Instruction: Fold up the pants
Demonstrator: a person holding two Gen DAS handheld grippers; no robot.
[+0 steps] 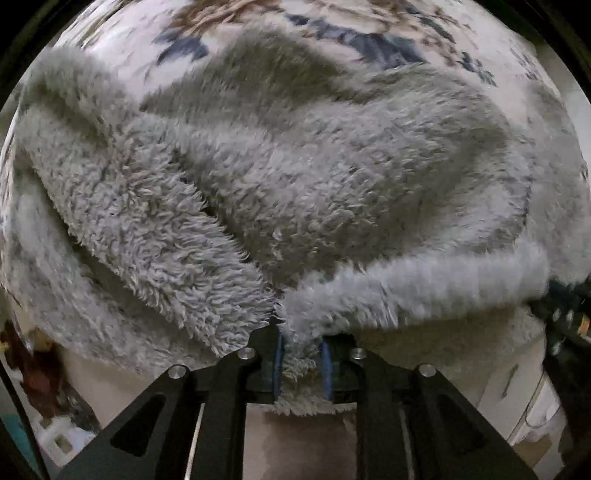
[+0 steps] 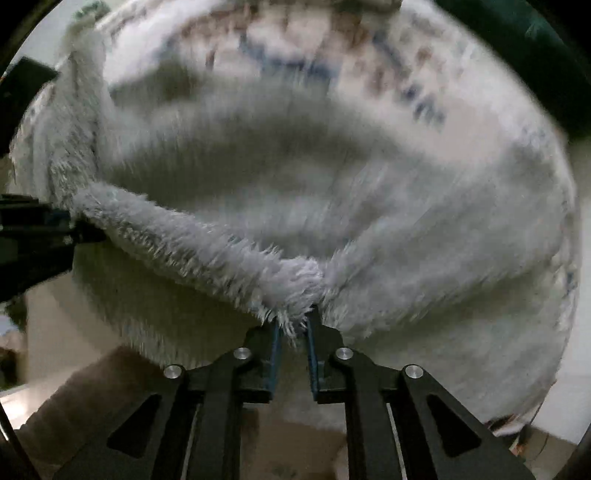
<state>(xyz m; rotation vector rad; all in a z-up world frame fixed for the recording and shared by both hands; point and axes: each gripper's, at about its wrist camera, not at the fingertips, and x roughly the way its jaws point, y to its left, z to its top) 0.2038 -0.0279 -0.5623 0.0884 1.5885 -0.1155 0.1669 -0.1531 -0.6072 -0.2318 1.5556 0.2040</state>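
Observation:
Grey fluffy fleece pants (image 1: 295, 166) hang from both grippers over a flowered sheet. My left gripper (image 1: 301, 332) is shut on the pants' edge, and a tuft of fleece shows between its blue pads (image 1: 277, 354). From there a thick fleece hem (image 1: 443, 277) stretches right to the other gripper (image 1: 569, 317) at the frame's edge. In the right wrist view my right gripper (image 2: 293, 321) is shut on the same hem (image 2: 184, 240), which runs left to the left gripper (image 2: 37, 229). The pants (image 2: 332, 192) are blurred there.
The flowered sheet (image 1: 332, 22) with blue and brown print lies under the pants and shows blurred as the sheet (image 2: 295, 48) in the right view. Brown floor (image 1: 303, 443) is below the grippers. White furniture (image 1: 528, 406) stands at lower right, and a dark green object (image 2: 546, 44) sits at upper right.

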